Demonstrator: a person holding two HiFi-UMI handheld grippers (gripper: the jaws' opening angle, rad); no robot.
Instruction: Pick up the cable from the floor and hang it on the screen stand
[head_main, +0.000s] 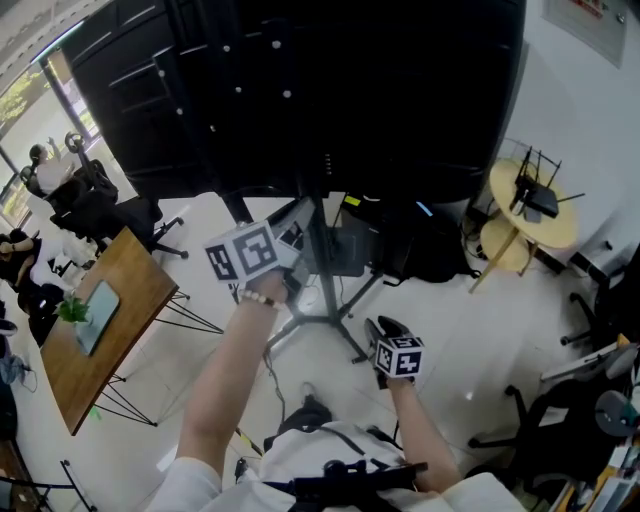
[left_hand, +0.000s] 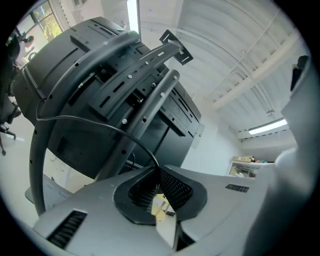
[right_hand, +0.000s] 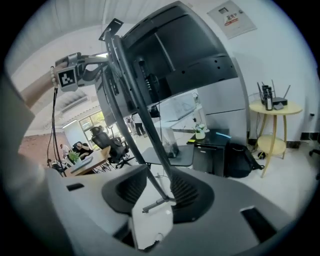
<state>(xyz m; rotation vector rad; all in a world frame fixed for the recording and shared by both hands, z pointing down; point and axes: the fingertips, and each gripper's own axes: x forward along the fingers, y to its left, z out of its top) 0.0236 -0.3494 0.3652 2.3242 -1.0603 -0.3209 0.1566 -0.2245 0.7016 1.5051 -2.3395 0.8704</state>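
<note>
Left gripper view: the left gripper (left_hand: 156, 172) is clenched on the thin black cable (left_hand: 138, 146), pinched at the very tips of the pads, level with the upper arms of the screen stand (left_hand: 145, 100). The cable arcs away towards the stand's curved tube.

Risk, in my judgement: so thin a cable held at the tips may slip out under any tug. If it is laid over a sloping arm of the stand, it may slide off. The slack hanging below may also snag on the stand's legs.

The right gripper (right_hand: 157, 192), lower and to the right of the stand, is released with nothing between its pads, so it does not support the slack.

Not established: whether the cable already touches the stand. Its far end is cut off. In the head view the dark screen (head_main: 330, 90) hides the top of the stand.
</note>
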